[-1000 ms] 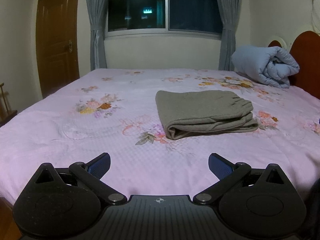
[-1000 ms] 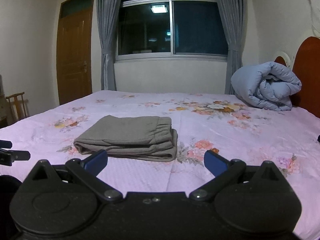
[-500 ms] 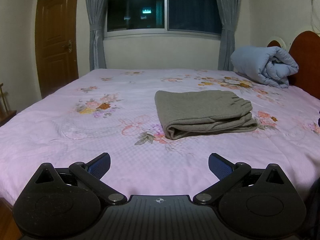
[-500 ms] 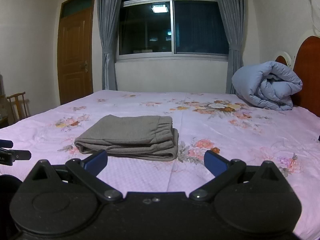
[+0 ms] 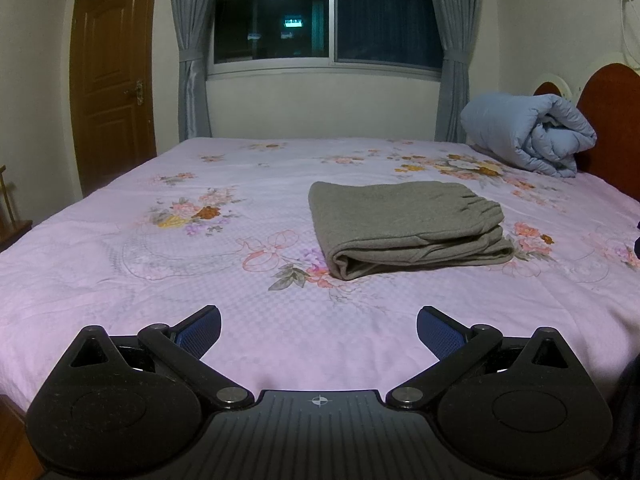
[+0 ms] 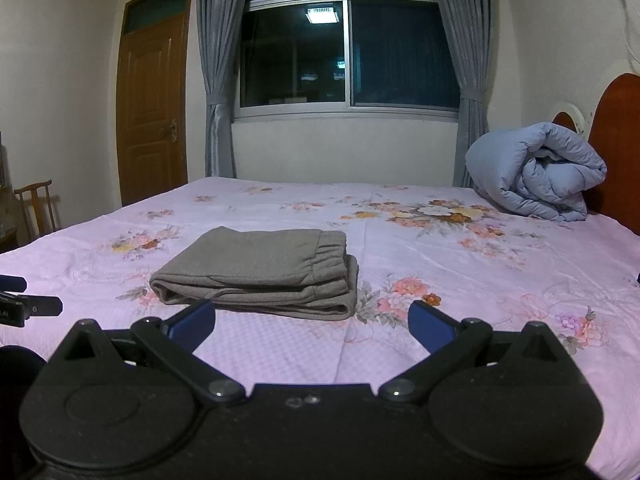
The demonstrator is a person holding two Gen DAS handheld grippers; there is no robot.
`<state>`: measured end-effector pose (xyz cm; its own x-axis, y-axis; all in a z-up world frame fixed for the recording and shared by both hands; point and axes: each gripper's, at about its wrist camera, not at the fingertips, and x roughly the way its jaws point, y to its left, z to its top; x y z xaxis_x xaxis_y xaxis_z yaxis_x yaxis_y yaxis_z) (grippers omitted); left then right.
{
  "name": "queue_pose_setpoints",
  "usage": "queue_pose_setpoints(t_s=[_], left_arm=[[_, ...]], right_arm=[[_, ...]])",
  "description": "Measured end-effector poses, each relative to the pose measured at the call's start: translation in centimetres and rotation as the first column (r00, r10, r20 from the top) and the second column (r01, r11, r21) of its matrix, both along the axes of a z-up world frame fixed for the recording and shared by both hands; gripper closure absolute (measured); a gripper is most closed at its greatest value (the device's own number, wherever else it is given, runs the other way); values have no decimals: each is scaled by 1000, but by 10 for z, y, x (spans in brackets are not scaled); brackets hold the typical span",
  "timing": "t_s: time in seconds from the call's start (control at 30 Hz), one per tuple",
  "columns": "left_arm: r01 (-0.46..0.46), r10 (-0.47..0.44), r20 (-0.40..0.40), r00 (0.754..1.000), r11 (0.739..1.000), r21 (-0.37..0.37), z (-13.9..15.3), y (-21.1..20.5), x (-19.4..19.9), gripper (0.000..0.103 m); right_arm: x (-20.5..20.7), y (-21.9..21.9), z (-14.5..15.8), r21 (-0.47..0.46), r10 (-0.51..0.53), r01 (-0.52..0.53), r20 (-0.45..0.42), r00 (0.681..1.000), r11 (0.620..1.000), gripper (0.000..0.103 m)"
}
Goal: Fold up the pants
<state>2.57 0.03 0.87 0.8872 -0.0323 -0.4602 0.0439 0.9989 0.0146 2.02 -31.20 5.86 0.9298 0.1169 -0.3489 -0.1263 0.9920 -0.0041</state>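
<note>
Grey pants [image 5: 404,224] lie folded into a compact rectangle on the pink flowered bed sheet [image 5: 160,264], with the elastic waistband on the right. The right wrist view shows the same grey pants [image 6: 260,272] just ahead of the fingers. My left gripper [image 5: 319,330] hovers open above the near part of the bed, well short of the pants, with nothing between its blue pads. My right gripper [image 6: 311,325] is open too and holds nothing; its left fingertip sits just in front of the pants' near edge. The left gripper's tip [image 6: 24,304] shows at the right wrist view's left edge.
A rolled blue duvet [image 5: 528,136] rests against the red headboard [image 5: 612,120] at the far right. A window with grey curtains [image 5: 192,52] and a wooden door [image 5: 112,76] stand behind the bed. A wooden chair [image 6: 38,208] is at the left.
Both grippers drifted only slightly; the pants shifted a little in each view. The pants lie as before and both grippers stayed open.
</note>
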Motion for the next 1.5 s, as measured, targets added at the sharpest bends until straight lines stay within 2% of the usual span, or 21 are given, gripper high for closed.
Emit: queue_pose_setpoints(t_s=[1.5], left_arm=[[2, -2, 0, 1000, 1000, -3, 0, -3, 0, 0]], right_arm=[[1, 0, -3, -2, 10, -10, -1, 1000, 1000, 6]])
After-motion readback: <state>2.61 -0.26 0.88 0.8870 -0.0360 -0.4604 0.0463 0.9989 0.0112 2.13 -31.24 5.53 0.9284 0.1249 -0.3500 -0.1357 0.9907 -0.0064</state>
